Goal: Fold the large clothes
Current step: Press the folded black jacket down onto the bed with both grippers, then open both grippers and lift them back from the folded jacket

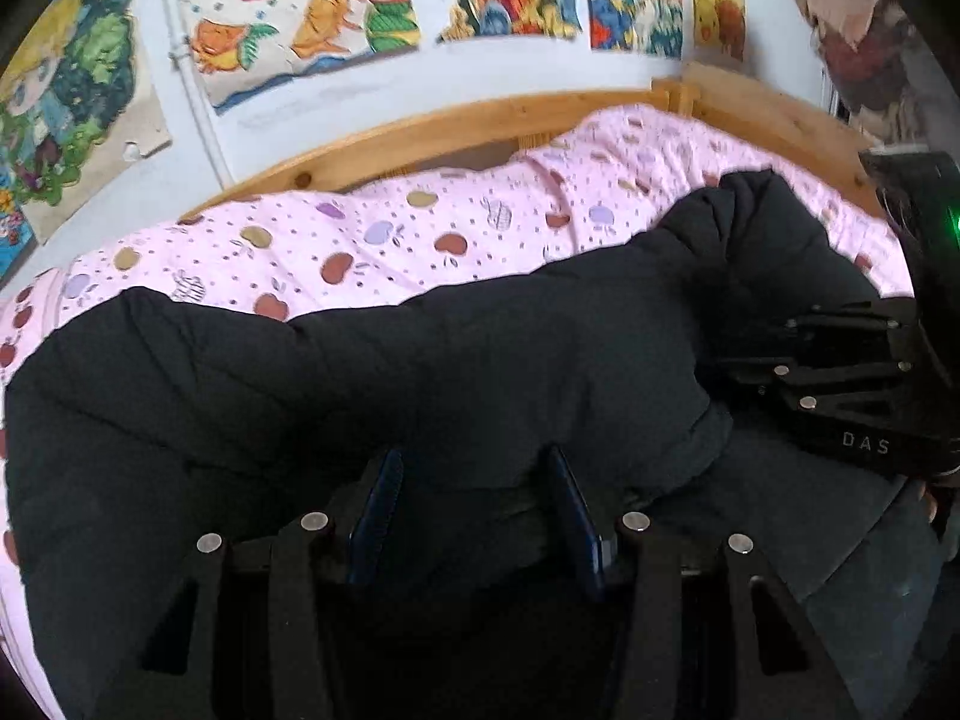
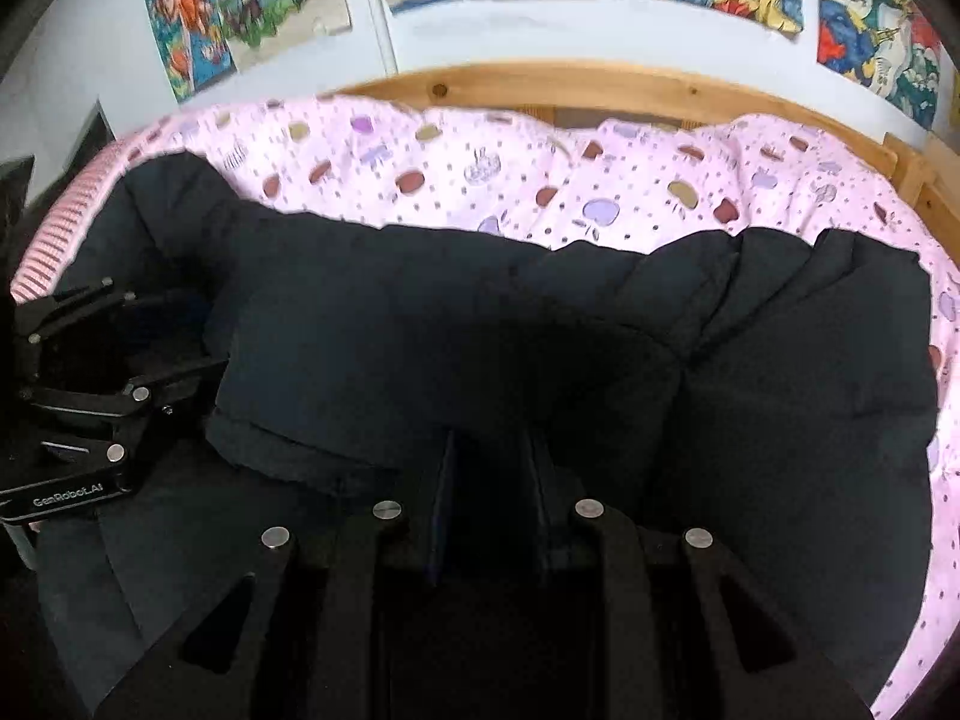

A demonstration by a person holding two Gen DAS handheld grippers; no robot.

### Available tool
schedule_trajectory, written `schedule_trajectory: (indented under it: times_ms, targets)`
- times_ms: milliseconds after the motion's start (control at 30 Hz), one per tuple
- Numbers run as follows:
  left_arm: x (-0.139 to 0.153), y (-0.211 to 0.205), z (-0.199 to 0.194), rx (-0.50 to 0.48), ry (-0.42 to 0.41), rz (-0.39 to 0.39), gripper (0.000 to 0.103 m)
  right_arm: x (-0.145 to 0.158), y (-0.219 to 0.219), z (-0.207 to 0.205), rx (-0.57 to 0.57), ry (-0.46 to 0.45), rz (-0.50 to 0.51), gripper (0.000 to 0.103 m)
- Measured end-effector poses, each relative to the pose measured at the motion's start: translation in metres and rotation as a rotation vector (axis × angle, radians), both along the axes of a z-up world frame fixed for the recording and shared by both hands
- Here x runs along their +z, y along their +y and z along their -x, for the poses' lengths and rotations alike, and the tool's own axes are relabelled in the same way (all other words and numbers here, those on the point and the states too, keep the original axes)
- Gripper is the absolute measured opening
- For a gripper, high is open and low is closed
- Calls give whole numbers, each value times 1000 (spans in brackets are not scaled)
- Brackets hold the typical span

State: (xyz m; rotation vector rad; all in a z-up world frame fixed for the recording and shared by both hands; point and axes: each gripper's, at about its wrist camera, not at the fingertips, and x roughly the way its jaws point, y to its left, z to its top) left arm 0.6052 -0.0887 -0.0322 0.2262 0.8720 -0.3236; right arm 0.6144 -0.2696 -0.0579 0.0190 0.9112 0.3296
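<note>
A large black padded jacket (image 1: 420, 372) lies across a pink apple-print sheet (image 1: 372, 234) on a bed. At the bottom of the left wrist view, my left gripper (image 1: 477, 480) has its blue pads pressed on a thick fold of the jacket. My right gripper (image 1: 738, 354) comes in from the right edge onto the same garment. In the right wrist view the jacket (image 2: 540, 330) fills the middle, with a folded layer on top. The right gripper (image 2: 489, 462) stands narrow, closed on dark fabric. At the left edge, the left gripper (image 2: 180, 348) reaches into the jacket's fold.
A wooden bed frame (image 1: 420, 132) runs behind the sheet, against a pale wall with several colourful pictures (image 1: 288, 12). The pink sheet (image 2: 540, 180) shows beyond and to the right of the jacket. A striped pink edge (image 2: 66, 228) lies at the far left.
</note>
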Motion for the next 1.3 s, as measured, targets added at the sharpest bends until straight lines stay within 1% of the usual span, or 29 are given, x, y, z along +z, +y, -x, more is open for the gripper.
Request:
schedule_trajectory:
  times_ms: [67, 133, 233, 267, 300, 333, 367, 433, 467, 533, 633, 733, 767, 833, 1000, 1300]
  targets:
    - [11, 6, 3, 34, -10, 21, 49, 13, -7, 9, -30, -3, -44, 20]
    - [21, 13, 9, 70, -10, 63, 49, 24, -19, 23, -56, -21, -67, 20]
    - [35, 24, 18, 131, 0, 139, 50, 37, -29, 42, -82, -53, -85, 21]
    - [39, 26, 22, 144, -2, 154, 51, 41, -30, 47, -84, -65, -84, 23]
    - [45, 28, 26, 158, -9, 173, 56, 42, -26, 43, -86, -75, -82, 26]
    - [51, 30, 31, 167, -19, 191, 63, 51, -27, 53, -89, -102, -82, 38]
    - [55, 31, 35, 173, -28, 202, 68, 58, -31, 58, -96, -124, -83, 54]
    - [69, 33, 47, 180, -62, 222, 75, 71, -31, 64, -109, -159, -93, 63]
    - [74, 33, 50, 184, -73, 224, 77, 77, -32, 68, -113, -168, -98, 63]
    - [86, 35, 62, 199, -99, 228, 84, 88, -35, 74, -124, -178, -106, 63]
    - [101, 39, 80, 222, -135, 229, 89, 102, -35, 87, -140, -194, -98, 65]
    - [116, 41, 100, 223, -178, 227, 95, 115, -38, 104, -146, -217, -98, 75]
    - [120, 42, 107, 222, -189, 231, 96, 119, -39, 111, -147, -224, -103, 78]
    - [129, 44, 120, 222, -210, 242, 97, 128, -39, 123, -144, -233, -110, 79]
    - [152, 46, 154, 223, -240, 269, 99, 150, -44, 161, -127, -270, -121, 79]
    - [188, 45, 222, 215, -308, 276, 100, 191, -49, 234, -96, -315, -90, 80]
